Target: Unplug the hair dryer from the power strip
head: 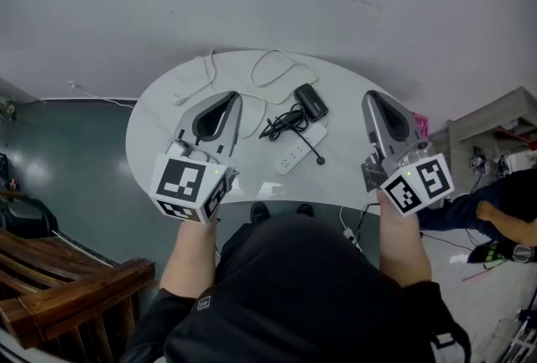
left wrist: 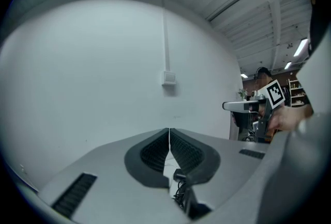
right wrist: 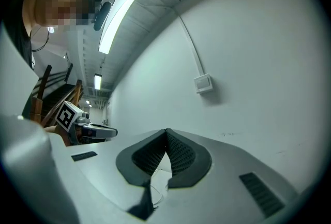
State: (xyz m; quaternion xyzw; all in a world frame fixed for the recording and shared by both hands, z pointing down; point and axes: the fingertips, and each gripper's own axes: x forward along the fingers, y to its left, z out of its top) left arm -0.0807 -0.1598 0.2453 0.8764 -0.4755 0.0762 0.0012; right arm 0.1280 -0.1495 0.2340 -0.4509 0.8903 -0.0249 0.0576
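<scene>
Head view: white oval table (head: 164, 114); black hair dryer (head: 310, 101) lies near table's middle, bundled black cord (head: 281, 124) just beside it; white power strip (head: 300, 148) just in front of dryer, touching cord; cannot tell whether plug sits in strip; left gripper (head: 235, 101) and right gripper (head: 371, 100) held above table on either side of strip, both apart from it.

Left gripper view: jaws pressed together, nothing between; black cord shows below them.

Right gripper view: jaws closed tight, empty; pale wall (right wrist: 248, 36) ahead.
</scene>
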